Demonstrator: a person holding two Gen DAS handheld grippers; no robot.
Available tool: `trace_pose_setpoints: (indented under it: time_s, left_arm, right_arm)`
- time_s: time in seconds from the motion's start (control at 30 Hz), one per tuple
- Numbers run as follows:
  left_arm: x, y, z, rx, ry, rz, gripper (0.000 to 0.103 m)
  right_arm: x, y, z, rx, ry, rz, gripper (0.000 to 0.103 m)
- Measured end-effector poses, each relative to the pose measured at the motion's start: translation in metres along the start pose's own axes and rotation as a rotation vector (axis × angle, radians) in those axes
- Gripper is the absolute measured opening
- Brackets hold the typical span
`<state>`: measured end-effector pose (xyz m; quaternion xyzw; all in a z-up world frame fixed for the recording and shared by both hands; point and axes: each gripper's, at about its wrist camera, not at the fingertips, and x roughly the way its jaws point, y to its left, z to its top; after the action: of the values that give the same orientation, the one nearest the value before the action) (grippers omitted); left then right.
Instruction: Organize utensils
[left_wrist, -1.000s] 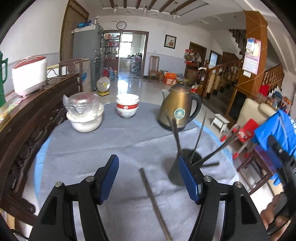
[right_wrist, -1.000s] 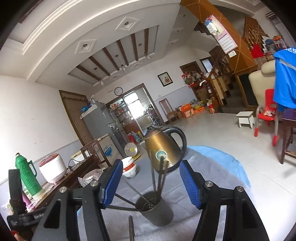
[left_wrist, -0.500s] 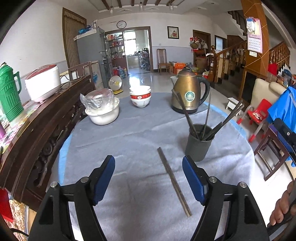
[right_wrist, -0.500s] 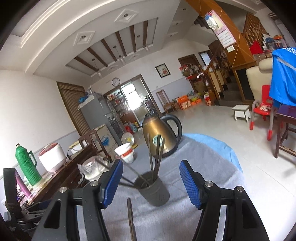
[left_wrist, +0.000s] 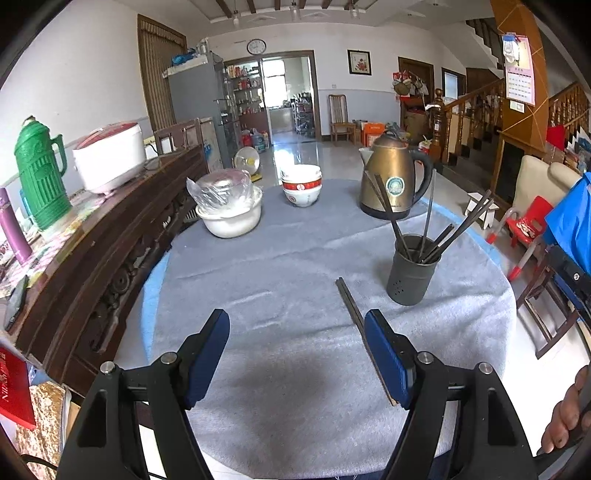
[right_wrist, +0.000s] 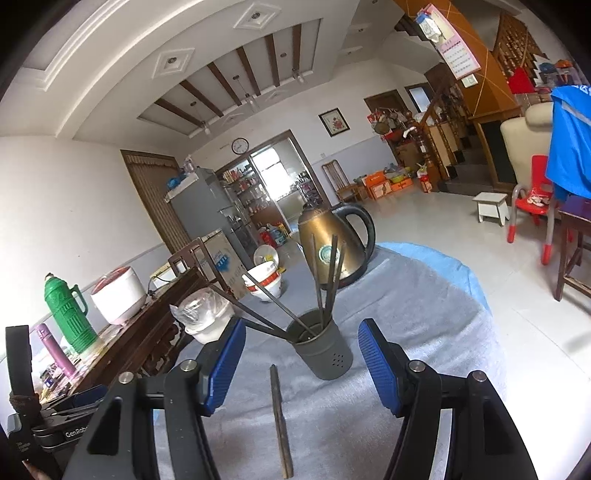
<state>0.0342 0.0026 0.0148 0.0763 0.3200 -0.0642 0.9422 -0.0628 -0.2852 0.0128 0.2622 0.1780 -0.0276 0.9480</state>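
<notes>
Left gripper (left_wrist: 297, 354) gapes empty, chopsticks (left_wrist: 351, 302) beside its right finger.

Left gripper (left_wrist: 297, 354) gapes empty — chopsticks (left_wrist: 355, 314) lie beside its right finger, near the holder (left_wrist: 410, 275).

In the left wrist view the near end of the chopsticks (left_wrist: 351, 301) disappears behind the blue pad at lower right. A hand (left_wrist: 567, 413) is cut off at the lower right edge. The shelves (left_wrist: 246, 86) through the far doorway are too small to read.

Left hand-held gripper (left_wrist: 295, 354) farther back, wider.
</notes>
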Motion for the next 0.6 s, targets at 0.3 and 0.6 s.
trace_pose_setpoints:
  time_s: [0.3, 0.6]
  left_arm:
    - [-0.025, 0.001, -0.004, 0.029, -0.081, 0.098, 0.080]
    - [-0.020, 0.004, -0.014, 0.044, -0.063, 0.143, 0.080]
  right_arm:
    - [-0.026, 0.010, -0.003, -0.038, -0.034, 0.032, 0.068]
    - [-0.016, 0.012, -0.022, -0.039, 0.031, 0.036, 0.068]
